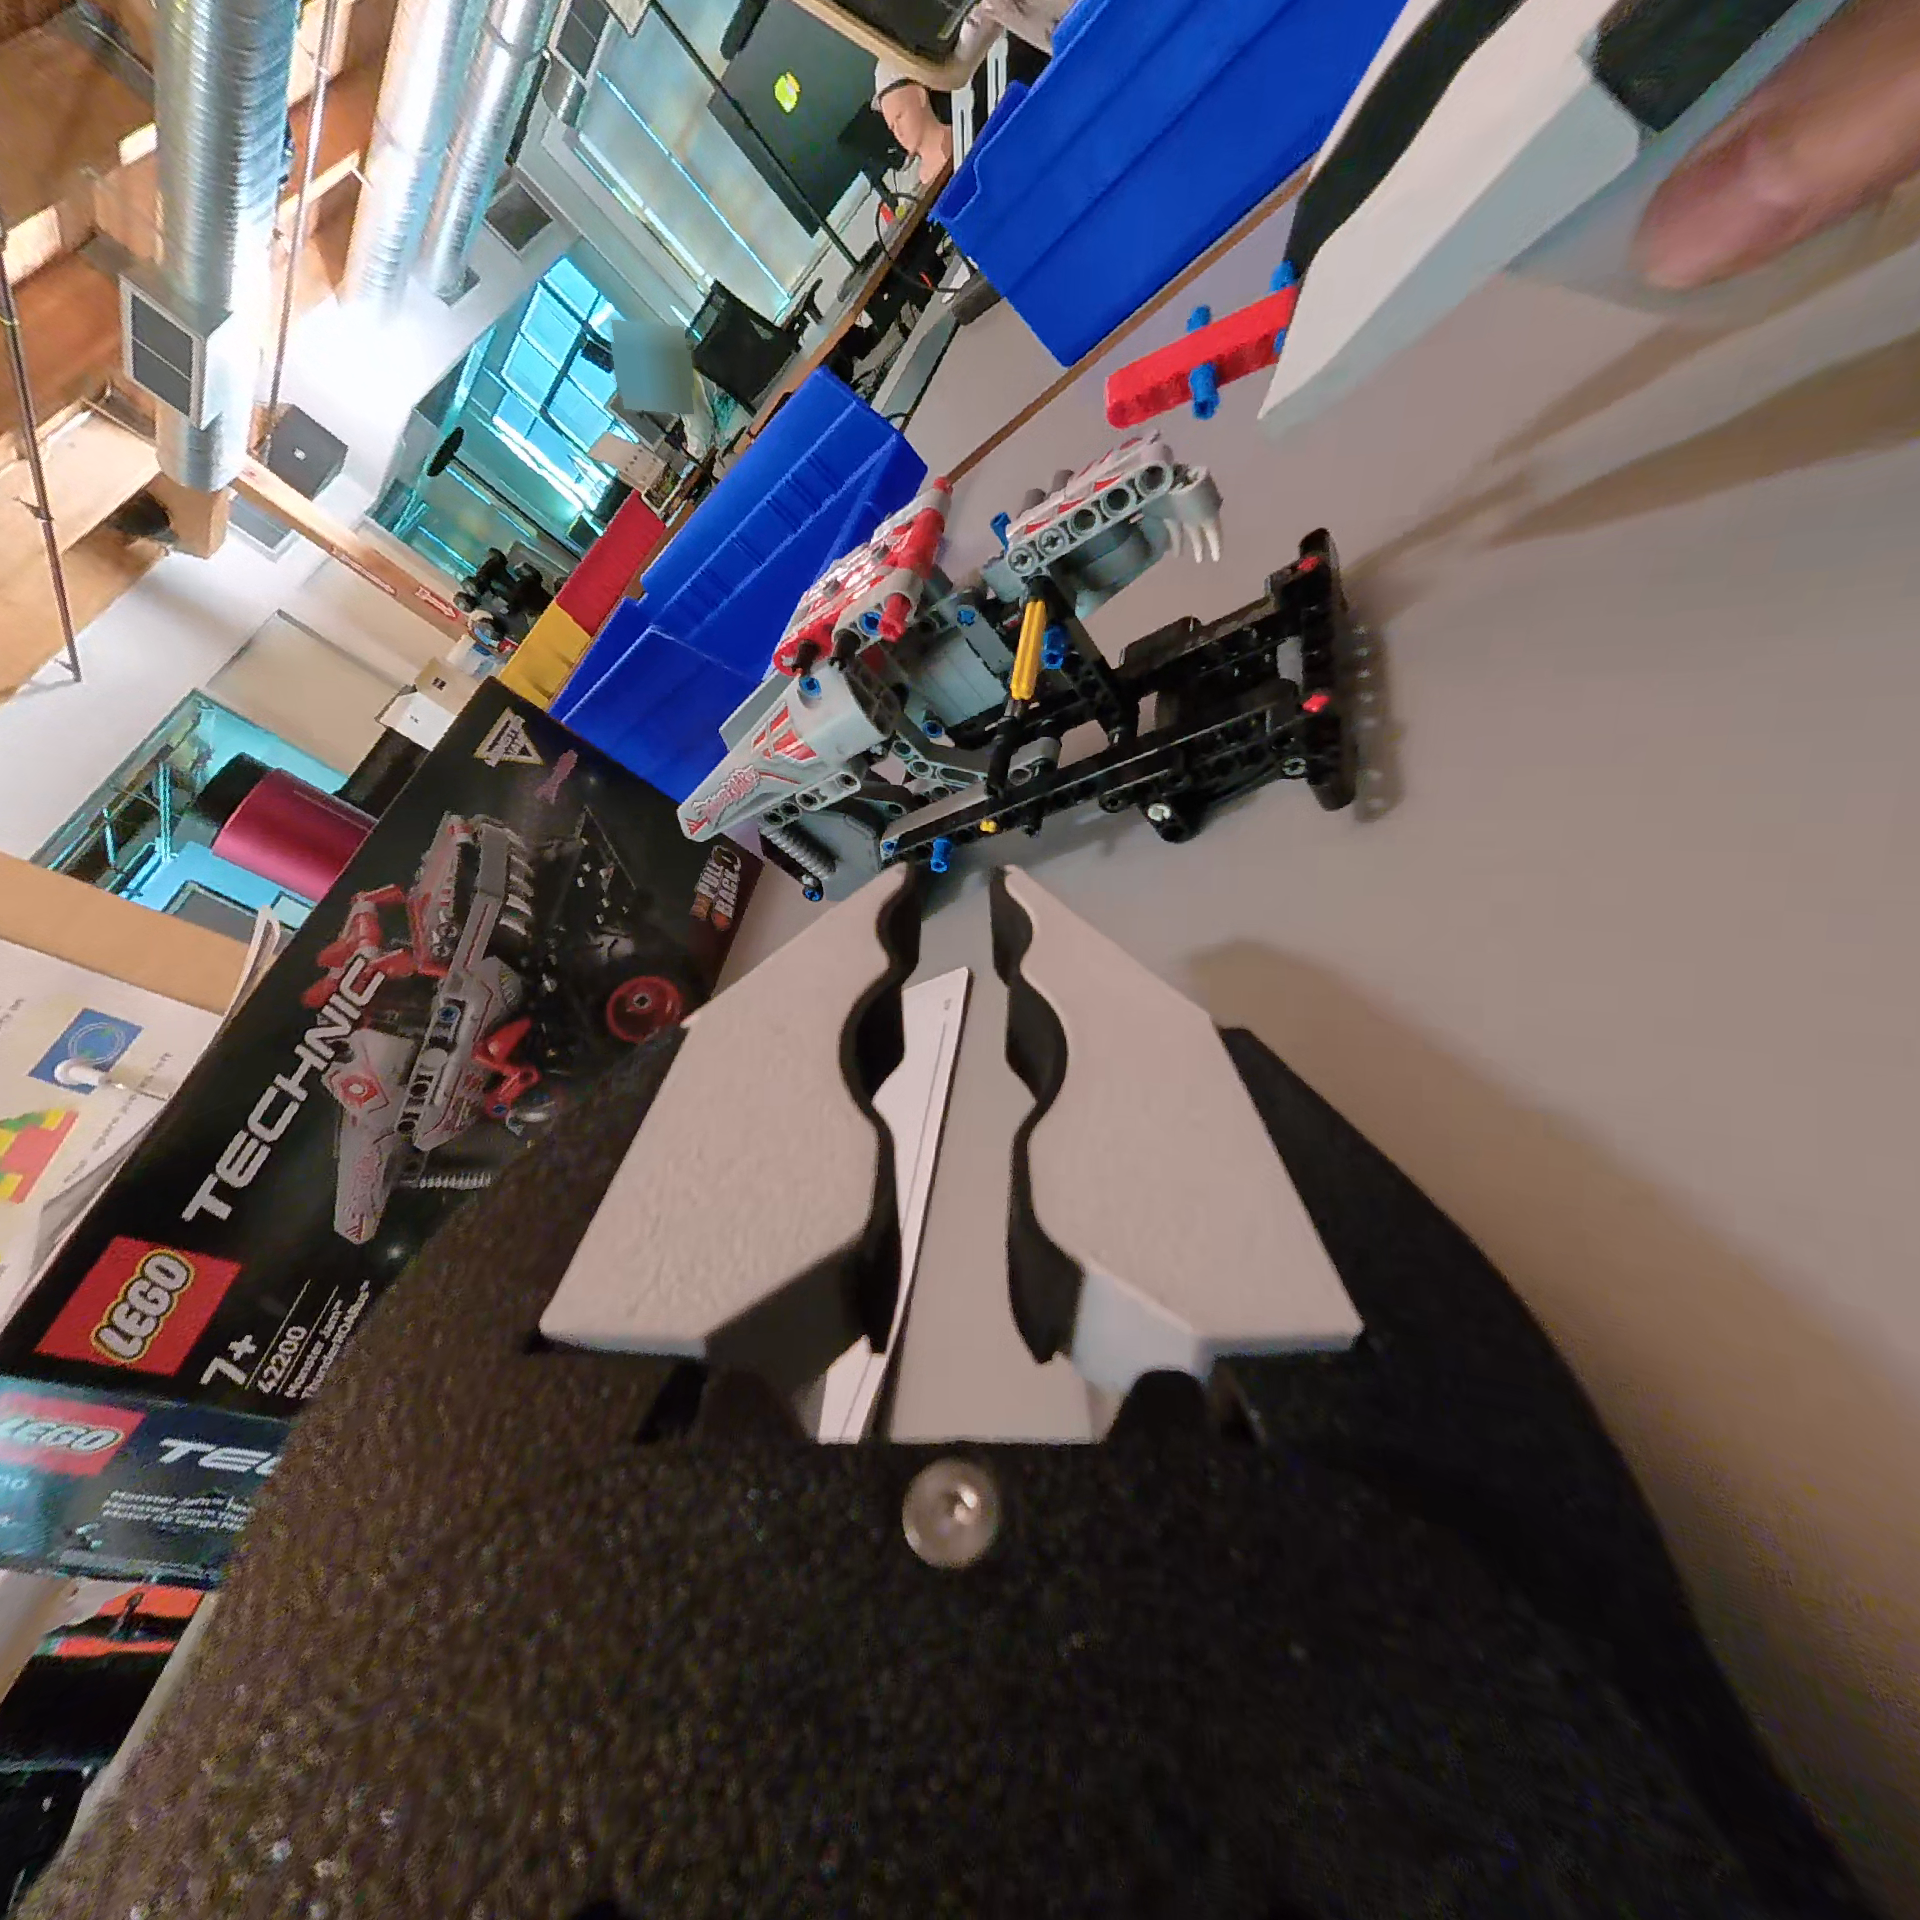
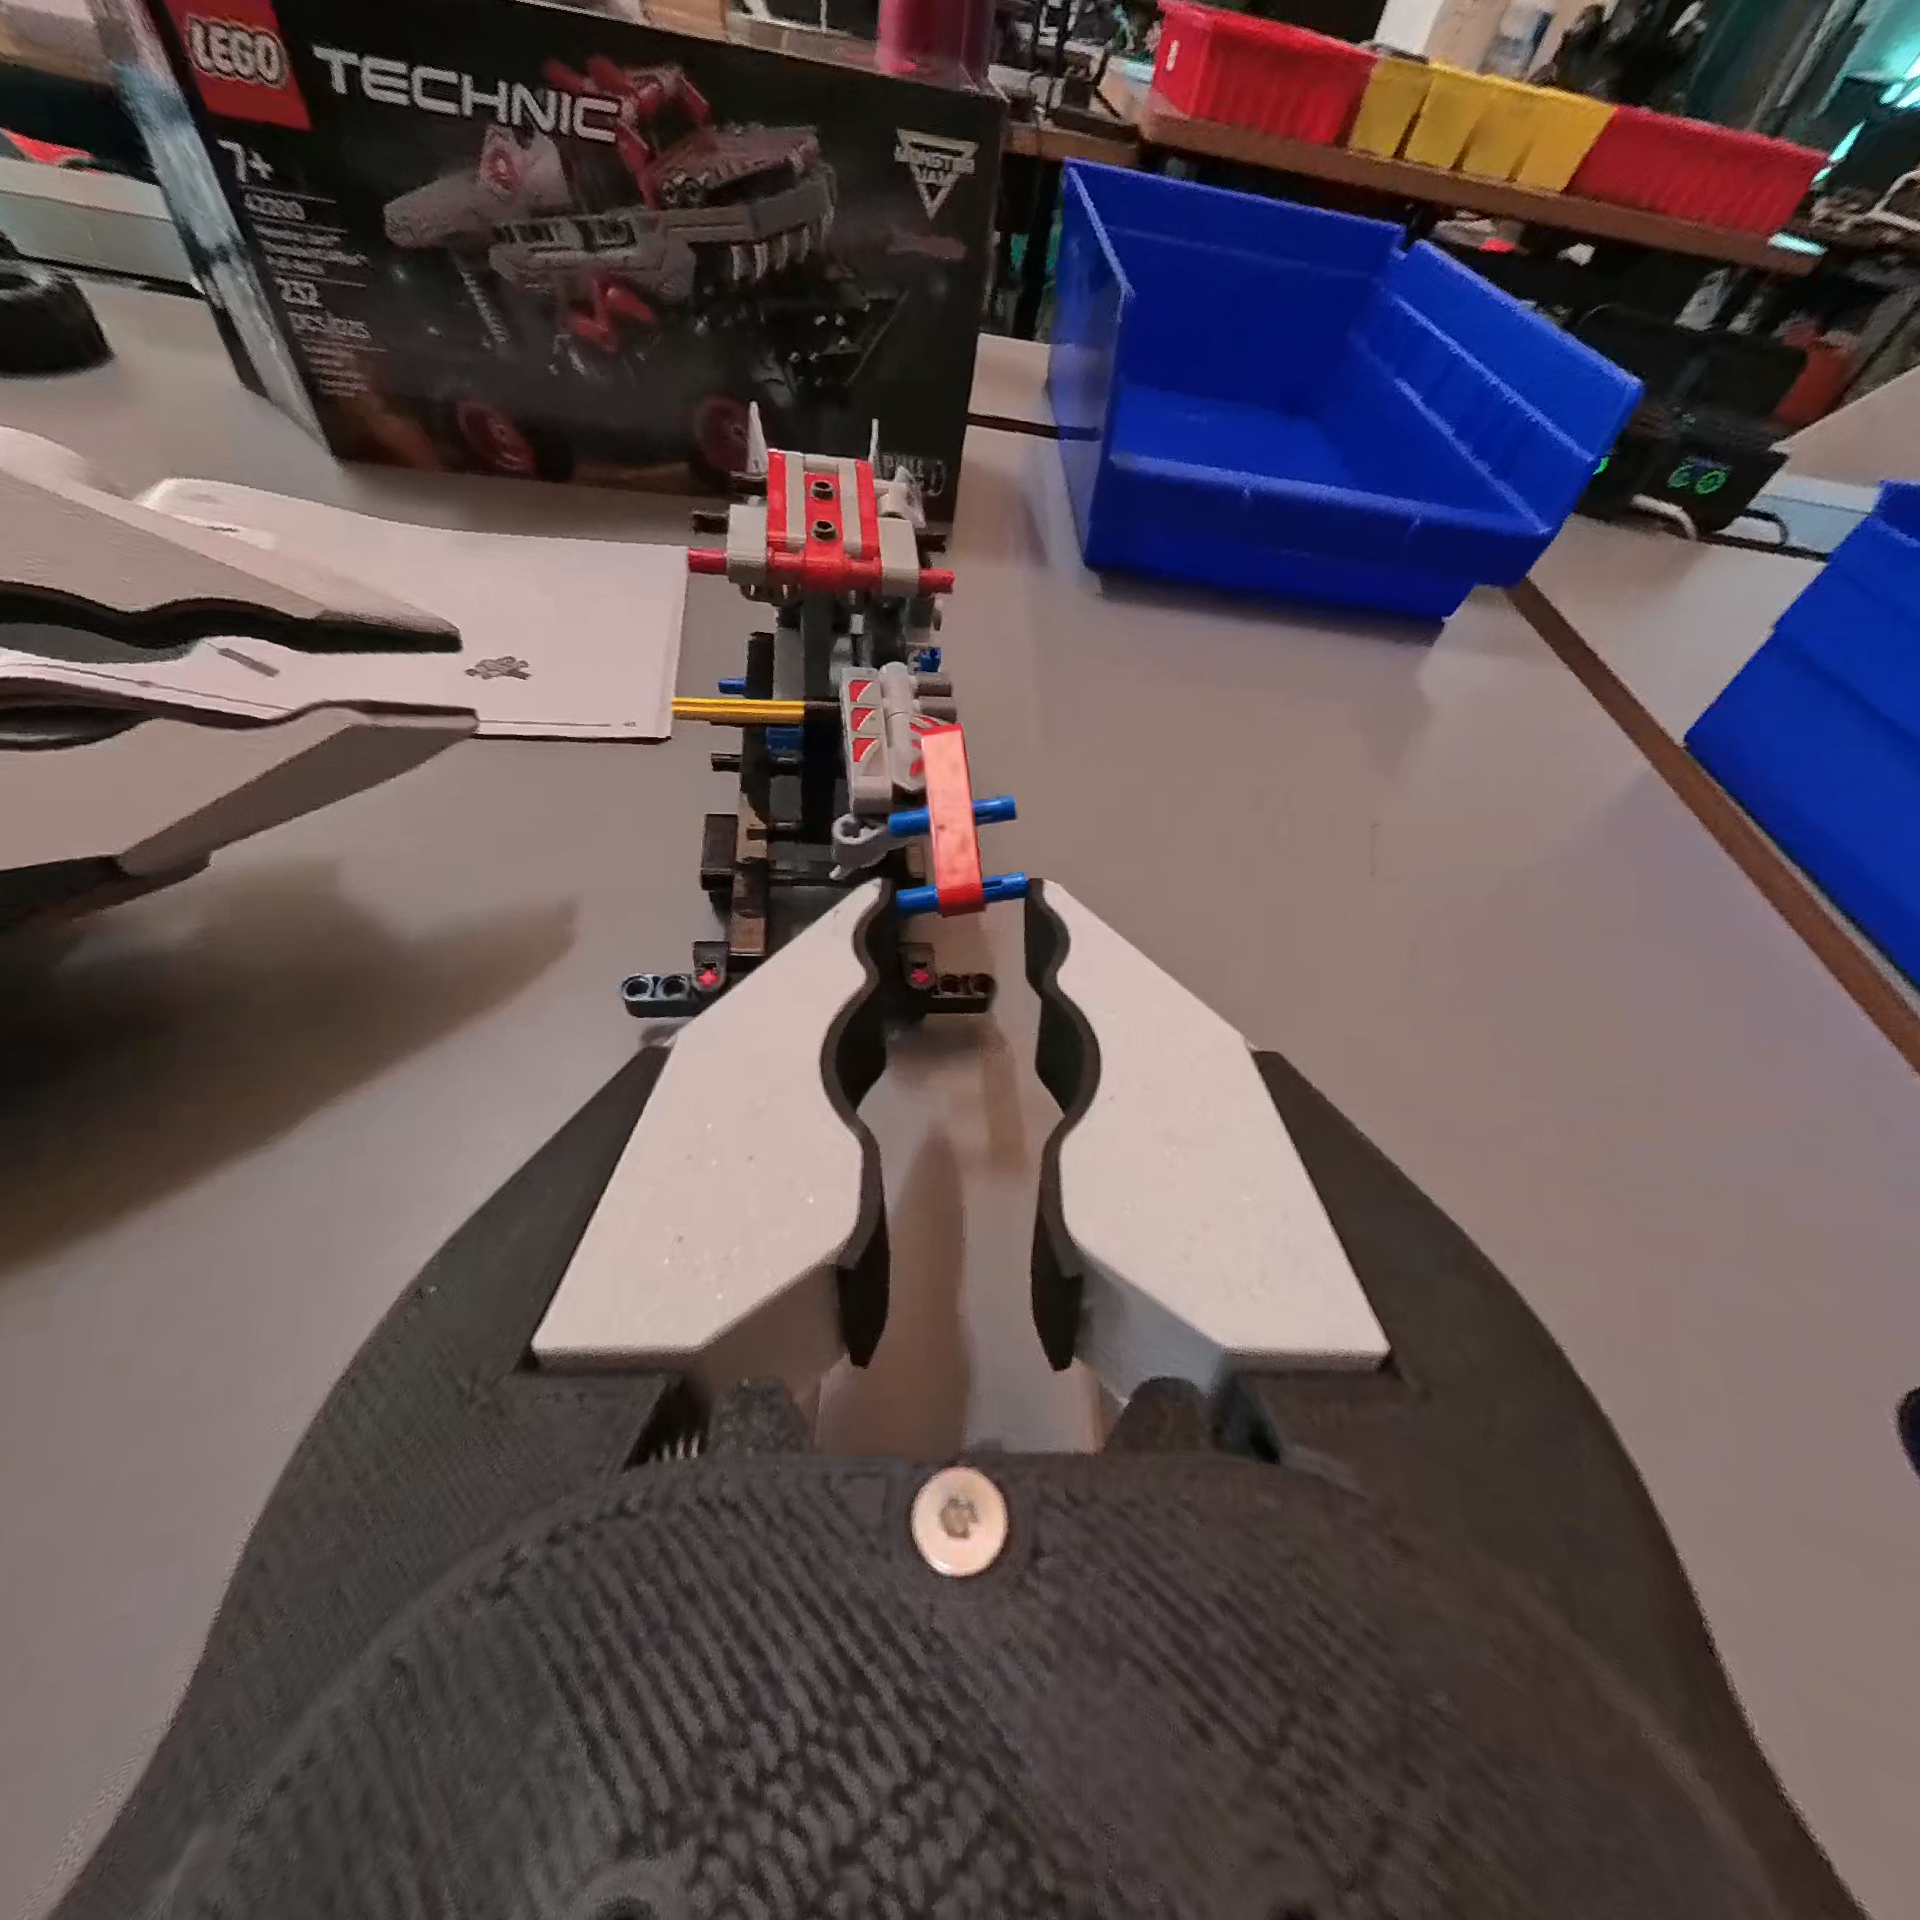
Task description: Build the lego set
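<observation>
The part-built model of black, grey and red beams stands on the grey table; it also shows in the right wrist view. My right gripper is shut on a red beam with blue pins, clamped at its near pin, and holds it just above the model's near right side. From the left wrist view, the right gripper and the red beam are beyond the model. My left gripper is slightly open, left of the model, with a white booklet page between its fingers; it also shows in the right wrist view.
The set's box stands behind the model. The instruction booklet lies left of it. Blue bins sit at the back right, another at the right edge. A black tyre lies far left. A person's finger rests on the right gripper. The tips of one gripper are about 12 cm away from the tips of the other.
</observation>
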A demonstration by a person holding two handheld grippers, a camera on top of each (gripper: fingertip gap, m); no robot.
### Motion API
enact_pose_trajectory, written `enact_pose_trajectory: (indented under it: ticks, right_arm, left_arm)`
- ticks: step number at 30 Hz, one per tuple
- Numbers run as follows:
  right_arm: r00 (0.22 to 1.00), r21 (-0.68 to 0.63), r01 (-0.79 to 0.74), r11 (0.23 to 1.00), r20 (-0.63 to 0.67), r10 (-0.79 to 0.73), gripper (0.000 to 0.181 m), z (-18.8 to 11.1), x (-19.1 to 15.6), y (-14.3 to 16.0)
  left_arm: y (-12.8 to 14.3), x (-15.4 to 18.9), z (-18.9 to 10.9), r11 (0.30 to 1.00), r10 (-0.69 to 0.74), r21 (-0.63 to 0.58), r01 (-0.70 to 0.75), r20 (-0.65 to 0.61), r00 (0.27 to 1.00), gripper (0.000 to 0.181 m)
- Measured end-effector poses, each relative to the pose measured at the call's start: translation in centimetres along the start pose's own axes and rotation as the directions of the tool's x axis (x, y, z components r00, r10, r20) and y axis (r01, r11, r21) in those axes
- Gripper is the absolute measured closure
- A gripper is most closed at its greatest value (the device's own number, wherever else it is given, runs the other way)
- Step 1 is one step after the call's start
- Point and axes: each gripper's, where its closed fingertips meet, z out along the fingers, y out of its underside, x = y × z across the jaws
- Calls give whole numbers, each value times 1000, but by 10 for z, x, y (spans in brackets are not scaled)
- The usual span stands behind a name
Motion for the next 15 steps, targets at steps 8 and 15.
enact_pose_trajectory:
  ticks: [8,15]
  right_arm:
    - [999,-23,-54,998,3,55,159,-4,7,5]
    - [991,-41,-128,991,30,130,158,-2,12,8]
  left_arm:
    - [0,2,0,1000,5,-1,-5,-14,1000,172]
    - [1,4,1,1000,19,-5,-19,-26,999,172]
